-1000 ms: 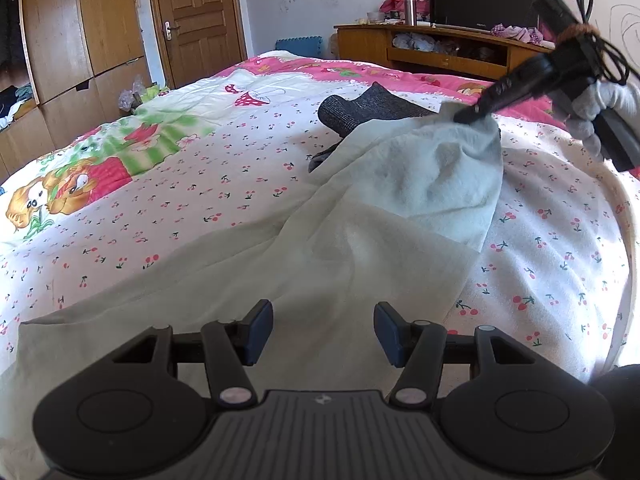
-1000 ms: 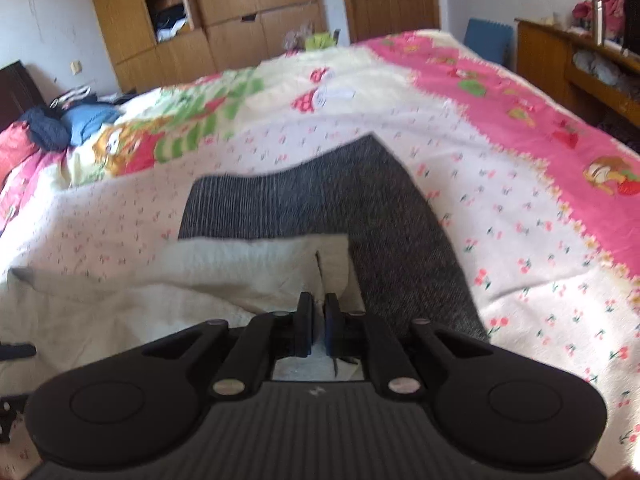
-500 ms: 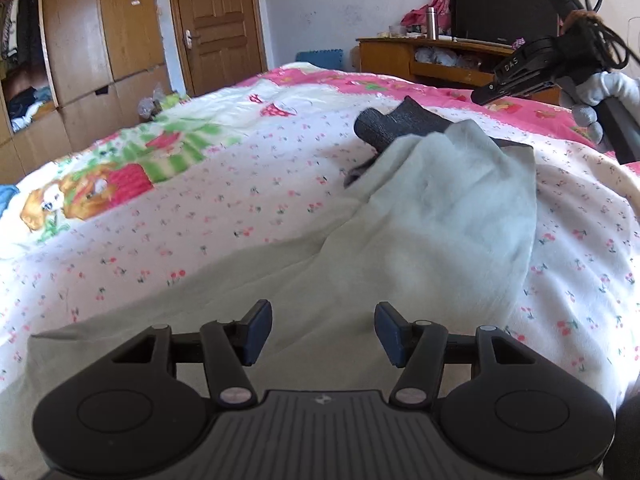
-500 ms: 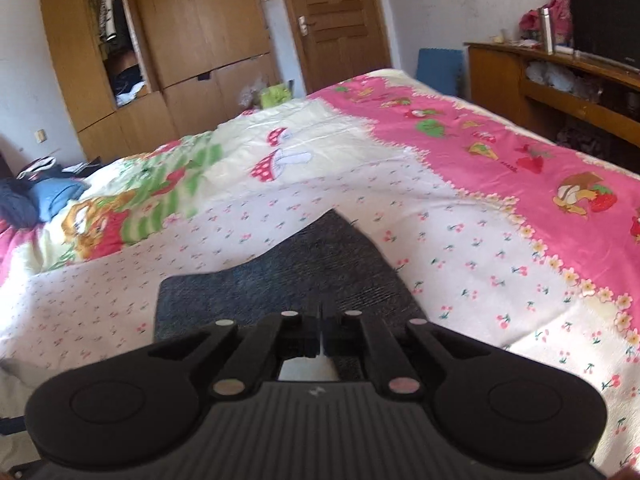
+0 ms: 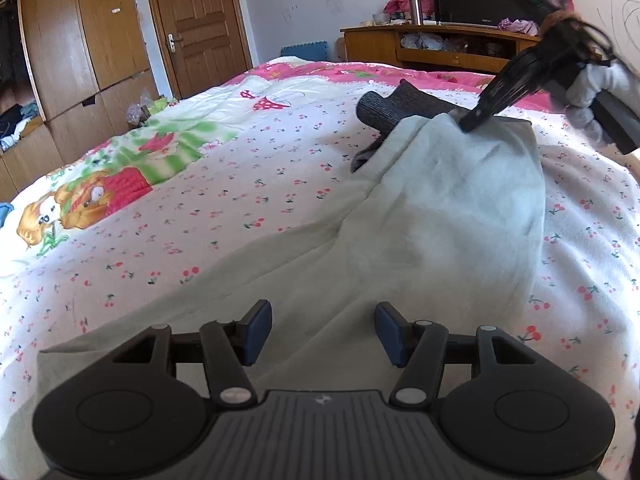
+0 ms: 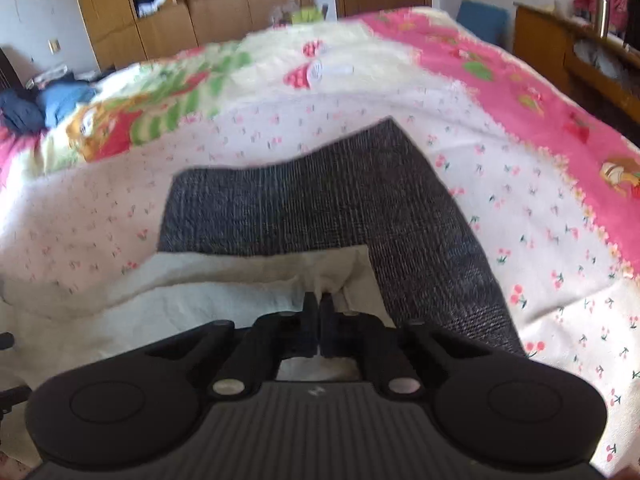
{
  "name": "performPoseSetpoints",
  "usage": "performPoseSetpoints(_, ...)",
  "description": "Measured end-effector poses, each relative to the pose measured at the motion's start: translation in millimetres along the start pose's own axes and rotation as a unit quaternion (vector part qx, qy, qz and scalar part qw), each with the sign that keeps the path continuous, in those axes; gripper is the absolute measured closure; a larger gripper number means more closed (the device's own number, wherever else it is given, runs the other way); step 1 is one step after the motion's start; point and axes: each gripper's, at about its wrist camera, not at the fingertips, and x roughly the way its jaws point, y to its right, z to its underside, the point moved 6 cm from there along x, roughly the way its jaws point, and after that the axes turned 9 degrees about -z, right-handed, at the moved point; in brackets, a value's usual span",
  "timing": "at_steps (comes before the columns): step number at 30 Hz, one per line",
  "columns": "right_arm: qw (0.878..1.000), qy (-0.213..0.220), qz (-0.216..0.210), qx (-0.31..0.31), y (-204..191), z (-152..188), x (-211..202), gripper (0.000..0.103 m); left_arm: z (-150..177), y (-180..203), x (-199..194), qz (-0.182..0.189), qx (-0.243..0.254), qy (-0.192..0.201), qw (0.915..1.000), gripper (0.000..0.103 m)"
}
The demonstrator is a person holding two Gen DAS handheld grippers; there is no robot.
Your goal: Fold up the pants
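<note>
On the cherry-print bed point(image 5: 248, 184): pale limp cotton pants point(image 5: 460, 200), light, best pinched at the hem; right hand-held gripper point(image 6: 319, 300) clamped there, left hand-held gripper point(image 5: 323, 330) gaped empty.

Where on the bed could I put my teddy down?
Bare bedspread lies left of the pale pants, toward the wardrobe. Crowded: the dark cloth by the right gripper, and under the open left gripper.

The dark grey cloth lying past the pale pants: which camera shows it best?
The right wrist view: the dark grey cloth spreads flat across the middle of the picture, its near edge under the pale pants. The left wrist view shows only a small far part of it, mostly covered by the pants.
</note>
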Motion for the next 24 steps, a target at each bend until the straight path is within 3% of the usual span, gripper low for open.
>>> performPoseSetpoints(5, 0.997, 0.08, 0.004, 0.021, 5.5, -19.6, -38.1, 0.102, -4.3, -7.9, 0.4, -0.014, -0.005, 0.016, 0.9998, 0.033)
performPoseSetpoints(7, 0.996, 0.088, 0.01, 0.012, 5.2, -28.7, -41.0, 0.102, -6.6, -11.2, 0.5, -0.019, -0.003, 0.017, 0.9997, 0.033)
performPoseSetpoints(10, 0.997, 0.062, 0.039, -0.007, 11.2, -31.4, -29.6, 0.102, -6.7, -17.7, -1.1, -0.021, 0.0, 0.02, 0.9996, 0.033)
performPoseSetpoints(15, 0.986, 0.028, 0.149, -0.064, 17.9, -10.6, -1.0, 0.089, 9.2, -28.7, 14.9, -0.039, 0.015, -0.011, 0.9991, 0.033)
performPoseSetpoints(16, 0.987, 0.024, 0.148, -0.06, 18.2, -7.4, -1.7, 0.089, 11.9, -31.4, 14.4, -0.04, 0.013, -0.013, 0.999, 0.033)
performPoseSetpoints(19, 0.985, 0.07, 0.153, -0.049, 7.1, -7.9, -25.3, 0.089, 17.6, -39.2, 3.2, -0.052, 0.012, -0.006, 0.9986, 0.033)
performPoseSetpoints(21, 0.979, 0.111, 0.148, -0.086, -18.7, -7.8, -44.7, 0.087, 22.4, -43.4, -6.4, -0.061, 0.013, 0.0, 0.998, 0.033)
performPoseSetpoints(24, 0.984, 0.115, 0.059, -0.122, -70.4, 5.2, -46.3, 0.084, 31.7, -48.3, -18.4, -0.074, 0.015, 0.002, 0.9971, 0.033)
